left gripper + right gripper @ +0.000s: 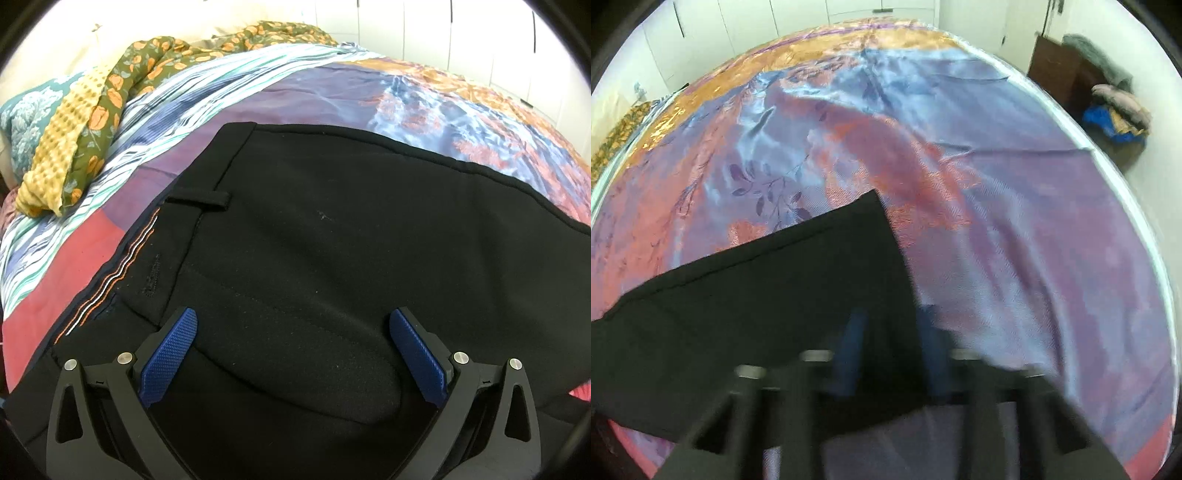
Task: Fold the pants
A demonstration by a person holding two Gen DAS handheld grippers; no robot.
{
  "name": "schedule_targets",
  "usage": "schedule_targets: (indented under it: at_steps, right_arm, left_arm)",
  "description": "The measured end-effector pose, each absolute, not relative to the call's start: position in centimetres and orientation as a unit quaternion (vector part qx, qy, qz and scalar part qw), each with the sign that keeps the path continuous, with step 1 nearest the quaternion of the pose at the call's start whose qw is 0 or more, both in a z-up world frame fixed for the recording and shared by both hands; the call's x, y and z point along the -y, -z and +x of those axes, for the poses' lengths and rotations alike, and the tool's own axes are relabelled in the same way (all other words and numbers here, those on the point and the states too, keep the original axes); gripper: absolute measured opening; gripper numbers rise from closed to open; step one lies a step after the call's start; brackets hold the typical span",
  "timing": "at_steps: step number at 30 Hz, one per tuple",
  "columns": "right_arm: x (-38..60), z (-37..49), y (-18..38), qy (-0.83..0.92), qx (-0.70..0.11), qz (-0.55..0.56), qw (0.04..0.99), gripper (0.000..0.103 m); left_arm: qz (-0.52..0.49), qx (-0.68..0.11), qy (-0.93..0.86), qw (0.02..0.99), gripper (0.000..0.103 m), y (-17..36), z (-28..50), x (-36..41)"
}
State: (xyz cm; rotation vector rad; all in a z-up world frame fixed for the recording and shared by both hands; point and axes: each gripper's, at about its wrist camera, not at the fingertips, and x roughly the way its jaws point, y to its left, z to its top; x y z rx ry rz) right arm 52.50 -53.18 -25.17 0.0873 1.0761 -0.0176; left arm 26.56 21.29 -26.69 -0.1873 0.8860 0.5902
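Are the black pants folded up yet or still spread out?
Spread out: the pants lie flat on the bedspread, waistband open in the left view and the leg end stretched long in the right.

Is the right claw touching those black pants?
Touching. The right wrist view, though blurred, shows the right claw closed on the black pants near their end.

Pants [332,258] matt black cloth; bedspread [1015,221] glossy satin; tool pads [170,354] knurled blue plastic.
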Motion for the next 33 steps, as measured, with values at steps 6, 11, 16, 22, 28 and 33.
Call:
schedule_targets:
  at_steps: [6,11,16,22,28,33]
  right_arm:
    - [51.3,38.3,17.3,-0.068,-0.406,-0.026,0.911,0.006]
    - [54.1,24.1,20.6,-0.042,-0.443,-0.047,0.894,0.007]
    - [58.7,14.5,23.9,0.095,-0.499,0.063,0.859,0.048]
    - [50.0,11.6,20.8,-0.069,-0.433,0.222,0.871,0.055]
    - [45.8,16.5,27.1,-0.054,-0.437,0.399,0.804,0.071]
    - [48.6,17.1,28.8,0.085,-0.377,0.507,0.77,0.051]
  left_arm:
    - [-0.086,-0.425,-0.282,0.856,0.102,26.6,26.7,-21.2]
    - [-0.082,-0.432,-0.283,0.852,0.103,26.5,26.9,-21.2]
    - [-0.083,-0.456,-0.288,0.838,0.103,25.9,27.2,-21.2]
    - [-0.146,-0.473,-0.256,0.83,0.102,24.0,25.1,-20.3]
    - [-0.115,-0.52,-0.179,0.827,0.102,23.3,23.2,-16.8]
    - [-0.077,-0.522,-0.085,0.845,0.102,21.7,23.4,-13.0]
